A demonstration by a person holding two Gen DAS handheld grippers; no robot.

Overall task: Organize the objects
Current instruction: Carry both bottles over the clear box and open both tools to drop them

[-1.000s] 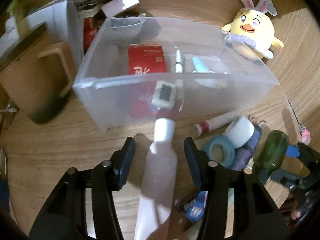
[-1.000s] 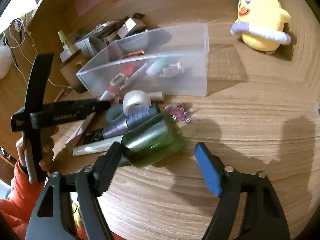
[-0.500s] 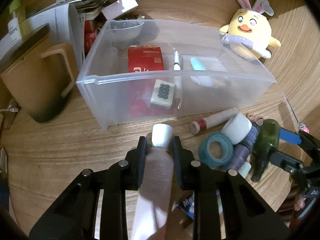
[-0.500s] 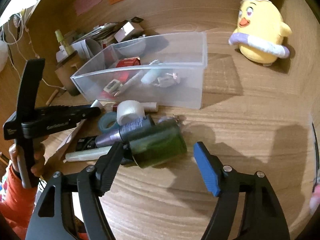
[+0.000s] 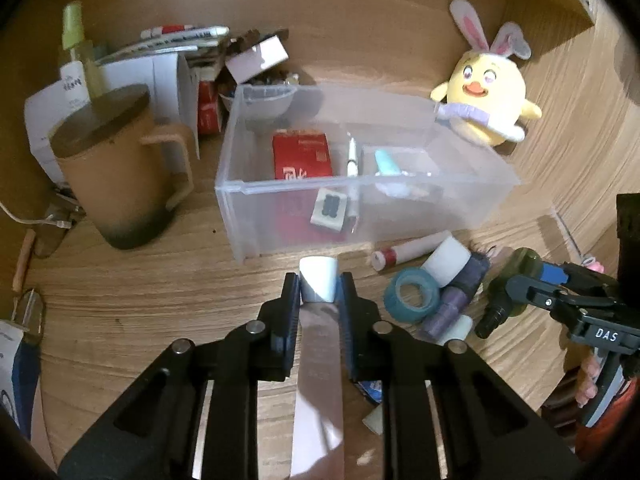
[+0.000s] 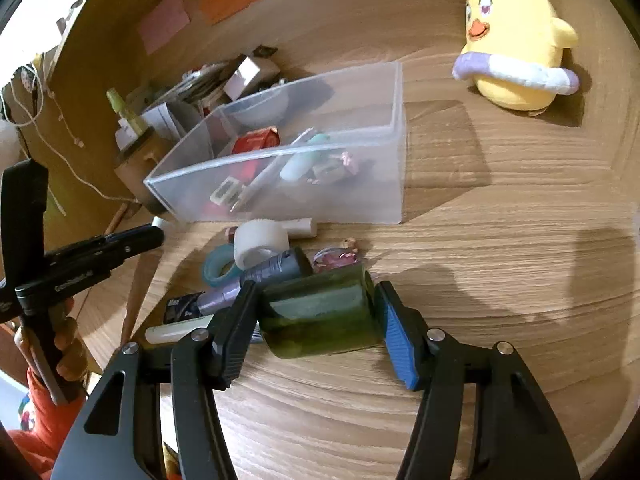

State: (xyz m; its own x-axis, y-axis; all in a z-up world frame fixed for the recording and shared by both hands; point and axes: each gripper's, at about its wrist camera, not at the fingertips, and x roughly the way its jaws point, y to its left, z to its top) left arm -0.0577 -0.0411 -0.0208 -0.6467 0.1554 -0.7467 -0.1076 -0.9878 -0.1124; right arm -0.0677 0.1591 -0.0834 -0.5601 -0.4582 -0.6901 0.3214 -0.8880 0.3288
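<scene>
My left gripper (image 5: 319,294) is shut on a pale pink bottle with a white cap (image 5: 318,284), held in front of the clear plastic bin (image 5: 256,208). The bin holds a red packet (image 5: 302,156), a pen, a stamp block and small items. My right gripper (image 6: 316,304) is shut on a dark green bottle (image 6: 320,316) lying on the wooden table; the bottle also shows in the left wrist view (image 5: 520,280). Beside it lie a teal tape roll (image 5: 410,294), a white tape roll (image 6: 260,240), a purple tube (image 6: 256,276) and a red-capped tube (image 5: 408,250).
A brown lidded mug (image 5: 120,172) stands left of the bin. A yellow plush chick (image 6: 516,48) sits at the back right. Boxes, papers and a spray bottle (image 5: 76,52) crowd the back left. A white tube and a dark packet (image 6: 180,308) lie near the right gripper.
My left gripper closed on the pink bottle and lifted back from the bin. My right gripper moved in and closed on the green bottle.
</scene>
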